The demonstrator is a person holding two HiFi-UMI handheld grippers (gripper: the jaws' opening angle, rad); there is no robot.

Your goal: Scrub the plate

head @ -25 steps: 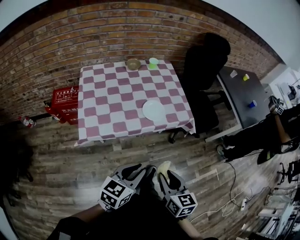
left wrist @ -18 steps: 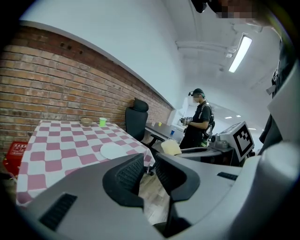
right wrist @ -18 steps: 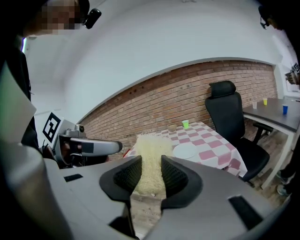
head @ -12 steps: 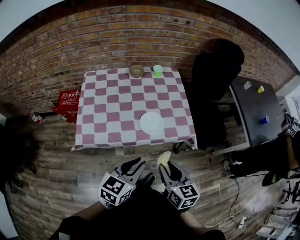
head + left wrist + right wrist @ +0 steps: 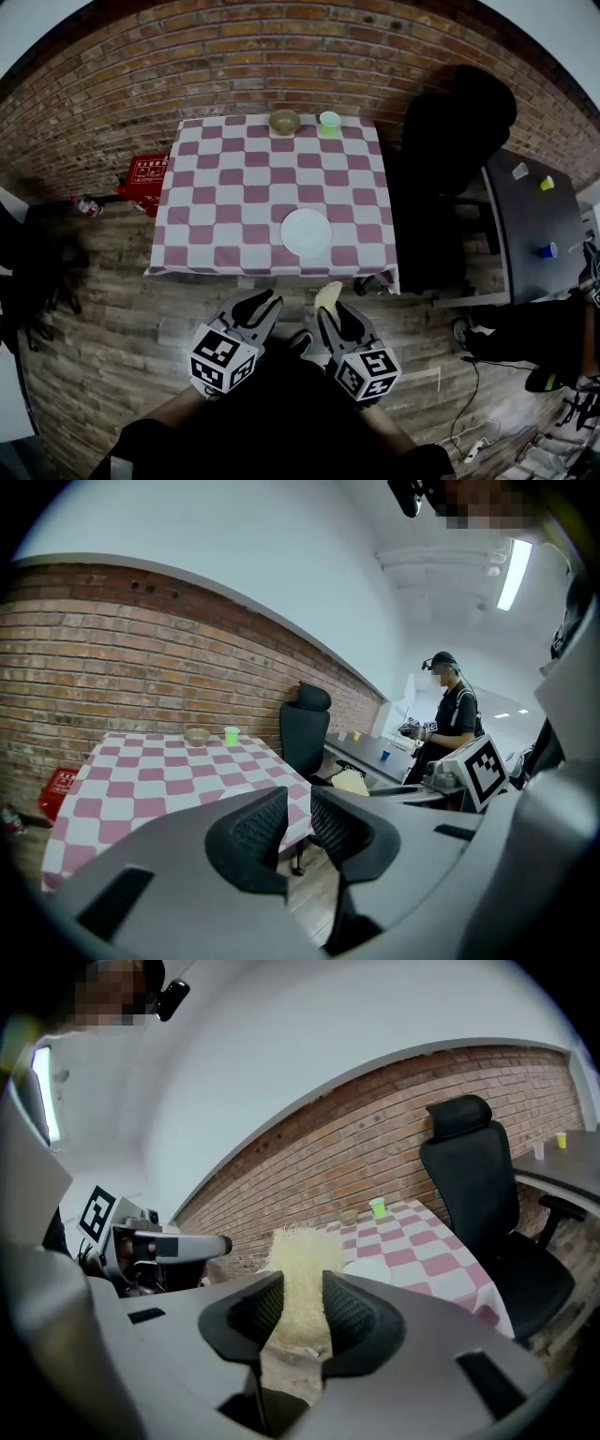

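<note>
Yellow scrubber [image 5: 302, 1274] in right gripper [image 5: 302, 1309] fingers, long axis toward plate [image 5: 307, 232]

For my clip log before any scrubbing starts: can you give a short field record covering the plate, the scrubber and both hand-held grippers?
plate: white, looks bare, near the front edge of the checked table
scrubber: pale fibrous pad, clamped in the right hand-held gripper
left hand-held gripper: jaws slightly apart, nothing between
position: both short of the table, over the wood floor
far edge: bowl, green cup
</note>
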